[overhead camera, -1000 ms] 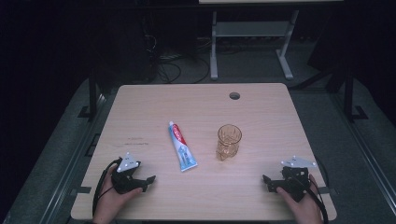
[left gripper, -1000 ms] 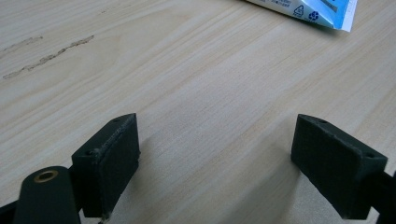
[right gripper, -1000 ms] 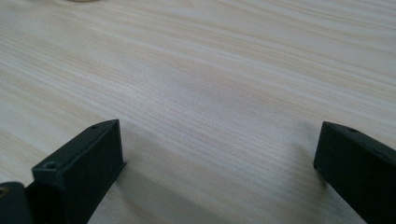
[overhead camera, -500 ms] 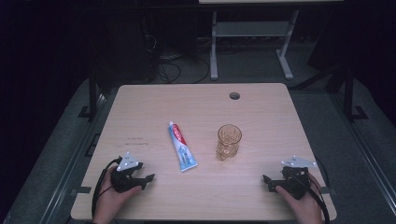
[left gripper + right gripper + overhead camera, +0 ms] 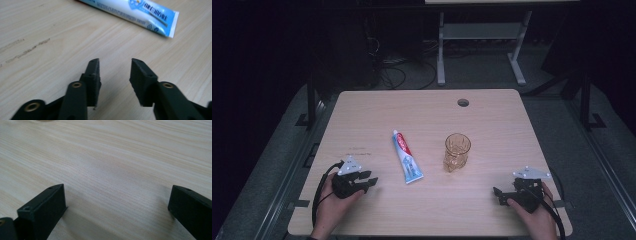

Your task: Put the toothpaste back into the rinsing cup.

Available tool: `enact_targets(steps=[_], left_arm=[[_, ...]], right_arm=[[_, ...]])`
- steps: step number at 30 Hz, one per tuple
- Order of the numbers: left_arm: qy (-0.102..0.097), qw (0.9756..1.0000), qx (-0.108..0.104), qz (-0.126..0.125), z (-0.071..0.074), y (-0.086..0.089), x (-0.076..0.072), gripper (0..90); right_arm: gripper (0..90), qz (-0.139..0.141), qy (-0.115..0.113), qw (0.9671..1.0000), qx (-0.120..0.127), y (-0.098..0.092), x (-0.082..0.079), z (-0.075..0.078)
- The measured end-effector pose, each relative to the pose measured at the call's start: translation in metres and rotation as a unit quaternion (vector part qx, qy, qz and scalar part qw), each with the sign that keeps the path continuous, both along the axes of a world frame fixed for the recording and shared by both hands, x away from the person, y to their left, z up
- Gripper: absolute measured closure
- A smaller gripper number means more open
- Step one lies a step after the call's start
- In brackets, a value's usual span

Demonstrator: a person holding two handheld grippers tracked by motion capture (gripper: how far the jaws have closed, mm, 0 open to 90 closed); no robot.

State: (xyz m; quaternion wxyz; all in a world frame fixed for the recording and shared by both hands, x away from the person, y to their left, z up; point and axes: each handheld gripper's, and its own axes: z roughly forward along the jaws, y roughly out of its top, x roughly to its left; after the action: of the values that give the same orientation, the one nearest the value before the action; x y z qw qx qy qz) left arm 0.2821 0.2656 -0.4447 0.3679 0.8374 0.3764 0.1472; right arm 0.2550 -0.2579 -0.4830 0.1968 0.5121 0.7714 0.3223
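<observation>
A white, blue and red toothpaste tube lies flat at the middle of the wooden table, cap toward the far side. An amber patterned glass stands upright to its right. My left gripper rests near the front left, pointing right toward the tube's flat end. In the left gripper view the tube lies beyond my left gripper, whose jaws have just been closing and stand partly apart with nothing between them. My right gripper sits at the front right, pointing left. In the right gripper view my right gripper is wide open over bare wood.
A round cable hole sits near the table's far edge. Behind the table, on the dark floor, are a white desk frame and loose cables. The table's front edge runs just under both hands.
The left gripper's jaws have drawn closer together. Both hands, the tube and the glass stay where they were.
</observation>
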Motion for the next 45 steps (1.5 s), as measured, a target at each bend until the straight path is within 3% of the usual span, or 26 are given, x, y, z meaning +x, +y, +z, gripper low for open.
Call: enact_targets(steps=[1, 3, 4, 5, 6, 27, 40, 45], left_arm=[[0.001, 1.0000, -0.001, 0.000, 0.001, 0.000, 0.000, 70.6], [0.009, 0.9999, -0.008, -0.001, 0.005, 0.001, 0.002, 74.3], [0.014, 0.9998, -0.013, 0.001, 0.006, 0.001, 0.003, 82.5], [0.015, 0.9998, -0.015, -0.002, 0.007, 0.001, 0.004, 82.5], [0.024, 0.9994, -0.023, -0.004, 0.010, 0.000, 0.006, 89.9], [0.019, 0.9986, -0.026, -0.043, 0.026, -0.040, 0.037, 90.0], [0.012, 0.9969, -0.032, -0.071, 0.025, -0.072, 0.056, 90.0], [0.015, 0.9962, -0.024, -0.083, 0.023, -0.086, 0.065, 90.0]], right_arm=[[0.7, 0.000, 0.000, 1.0000, 0.000, 0.000, 0.000, 0.000], [0.7, 0.000, 0.000, 1.0000, 0.000, 0.000, 0.000, 0.000], [0.7, 0.000, 0.000, 1.0000, 0.000, 0.000, 0.000, 0.000], [0.7, 0.000, 0.000, 1.0000, 0.000, 0.000, 0.000, 0.000], [0.7, 0.000, 0.000, 1.0000, 0.000, 0.000, 0.000, 0.000], [0.7, 0.007, -0.001, 1.0000, 0.000, 0.001, 0.000, 0.000], [0.7, 0.011, -0.001, 0.9999, 0.000, 0.001, 0.000, 0.000], [0.7, 0.015, -0.001, 0.9999, 0.000, 0.001, 0.000, 0.000]])
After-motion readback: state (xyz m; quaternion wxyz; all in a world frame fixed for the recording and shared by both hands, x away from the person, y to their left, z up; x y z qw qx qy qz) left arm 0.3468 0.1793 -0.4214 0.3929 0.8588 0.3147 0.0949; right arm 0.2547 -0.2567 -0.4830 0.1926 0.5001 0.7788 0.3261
